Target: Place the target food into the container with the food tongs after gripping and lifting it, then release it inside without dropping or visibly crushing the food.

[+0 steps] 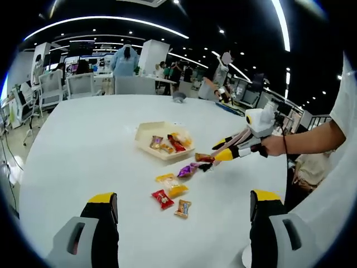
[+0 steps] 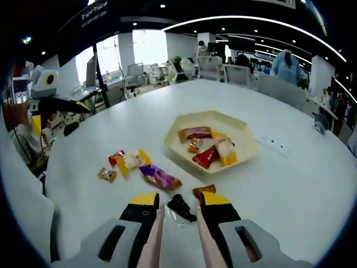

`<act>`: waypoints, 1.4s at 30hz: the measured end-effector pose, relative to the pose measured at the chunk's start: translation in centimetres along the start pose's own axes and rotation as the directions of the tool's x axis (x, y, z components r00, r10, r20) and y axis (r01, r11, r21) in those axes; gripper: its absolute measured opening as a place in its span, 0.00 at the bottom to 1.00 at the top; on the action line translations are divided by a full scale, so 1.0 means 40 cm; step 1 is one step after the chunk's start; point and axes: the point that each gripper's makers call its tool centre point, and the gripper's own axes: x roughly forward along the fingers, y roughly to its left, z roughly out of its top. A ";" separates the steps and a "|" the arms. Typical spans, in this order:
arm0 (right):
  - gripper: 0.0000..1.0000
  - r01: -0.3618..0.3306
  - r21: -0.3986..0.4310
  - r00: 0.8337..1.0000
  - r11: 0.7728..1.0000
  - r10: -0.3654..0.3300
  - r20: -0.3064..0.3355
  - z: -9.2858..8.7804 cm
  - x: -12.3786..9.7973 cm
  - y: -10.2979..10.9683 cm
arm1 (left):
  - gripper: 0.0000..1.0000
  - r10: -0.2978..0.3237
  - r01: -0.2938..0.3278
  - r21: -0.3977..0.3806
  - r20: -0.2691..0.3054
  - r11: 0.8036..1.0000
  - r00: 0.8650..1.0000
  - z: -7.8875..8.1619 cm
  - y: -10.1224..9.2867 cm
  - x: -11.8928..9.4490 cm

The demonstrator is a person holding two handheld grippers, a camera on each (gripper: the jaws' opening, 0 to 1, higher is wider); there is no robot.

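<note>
several snacks already in tray [image 2: 241, 149]; r gripper [image 2: 179, 207] clamps tongs [image 2: 196, 237] at dark snack [image 2: 179, 205], l gripper [image 1: 184, 204] wide apart, idle; four loose.

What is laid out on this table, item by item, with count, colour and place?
Round white table: one, bare apart from the snacks.
Cream hexagonal tray: one, mid-table, holding about four red, orange and purple packets.
Purple foil packet: one, before the tray.
Yellow packet, red packet, small brown packet: one each, clustered together.
Pink food tongs: one, tips at a black wrapped snack.
Left hand-held gripper: open.
Right hand-held gripper: carries the tongs.
</note>
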 end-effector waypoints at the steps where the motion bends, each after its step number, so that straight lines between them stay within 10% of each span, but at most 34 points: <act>1: 0.28 -0.002 0.001 1.000 1.000 0.002 -0.001 -0.002 0.003 -0.001 | 0.99 0.001 -0.001 -0.002 0.000 1.000 1.000 0.000 0.001 0.001; 26: 0.27 -0.066 -0.061 0.996 0.996 0.062 -0.071 -0.057 0.018 0.041 | 0.98 0.016 -0.016 -0.011 -0.010 1.000 1.000 -0.007 0.006 0.014; 42: 0.26 -0.131 -0.265 0.991 0.955 0.120 -0.057 -0.038 0.060 0.041 | 0.98 0.034 -0.034 -0.014 -0.012 0.999 0.999 -0.012 0.024 -0.004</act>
